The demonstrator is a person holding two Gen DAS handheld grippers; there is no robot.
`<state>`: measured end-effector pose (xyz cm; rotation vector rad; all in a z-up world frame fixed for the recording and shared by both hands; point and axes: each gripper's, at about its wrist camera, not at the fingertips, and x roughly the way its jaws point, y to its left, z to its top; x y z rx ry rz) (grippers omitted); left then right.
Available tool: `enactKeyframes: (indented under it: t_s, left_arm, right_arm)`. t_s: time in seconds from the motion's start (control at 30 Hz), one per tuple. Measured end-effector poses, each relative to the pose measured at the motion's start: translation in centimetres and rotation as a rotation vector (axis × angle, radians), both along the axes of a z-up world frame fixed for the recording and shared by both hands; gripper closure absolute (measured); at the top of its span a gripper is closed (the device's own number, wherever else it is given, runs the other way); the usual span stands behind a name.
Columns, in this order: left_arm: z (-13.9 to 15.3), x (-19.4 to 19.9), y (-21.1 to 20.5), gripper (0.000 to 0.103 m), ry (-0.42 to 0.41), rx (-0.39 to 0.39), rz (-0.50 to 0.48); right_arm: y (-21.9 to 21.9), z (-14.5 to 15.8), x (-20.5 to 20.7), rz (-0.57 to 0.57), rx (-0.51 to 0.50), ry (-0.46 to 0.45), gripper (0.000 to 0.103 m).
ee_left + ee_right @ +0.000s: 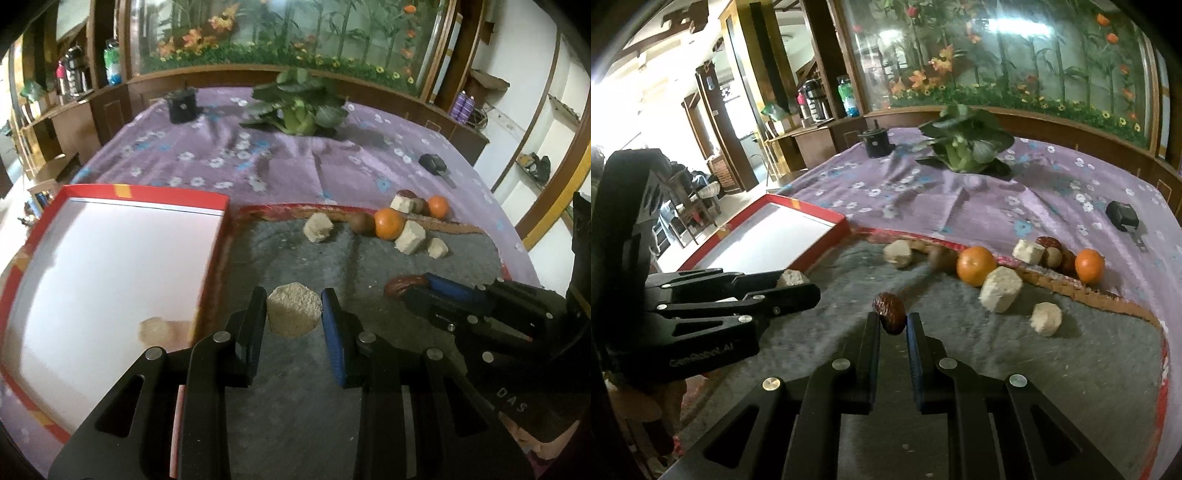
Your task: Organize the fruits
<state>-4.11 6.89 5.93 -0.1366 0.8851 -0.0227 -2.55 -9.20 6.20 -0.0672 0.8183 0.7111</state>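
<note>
The left gripper's fingers pinch a pale block; the right gripper's narrow fingers clamp a dark red date. At one o'clock lie two oranges and four more pale blocks.

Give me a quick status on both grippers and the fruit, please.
Left hand-held gripper shut on beige block. Right hand-held gripper shut on red date. Red tray beside them, nothing blocking.

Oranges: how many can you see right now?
2. One orange sits at the grey mat's far edge beside a beige block; the other orange lies further right, just past the mat's border. More may be hidden.
</note>
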Motion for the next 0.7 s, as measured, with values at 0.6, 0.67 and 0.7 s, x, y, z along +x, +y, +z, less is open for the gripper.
enactKeyframes:
  t_s: [0.6, 0.67, 0.7]
  left_arm:
    - [0.4, -1.9, 6.9, 0.074, 0.003, 0.020, 0.118]
    - [0.3, -1.9, 8.2, 0.074, 0.010, 0.008, 0.140]
    - [0.2, -1.8, 8.7, 0.074, 0.013, 0.002, 0.148]
  right_arm:
    - [7.7, 1.3, -1.7, 0.105, 0.025, -0.005, 0.089]
    - [8.8, 1.4, -1.5, 0.118, 0.025, -0.008, 0.089]
    - [9.3, 1.4, -1.3, 0.123, 0.026, -0.008, 0.089]
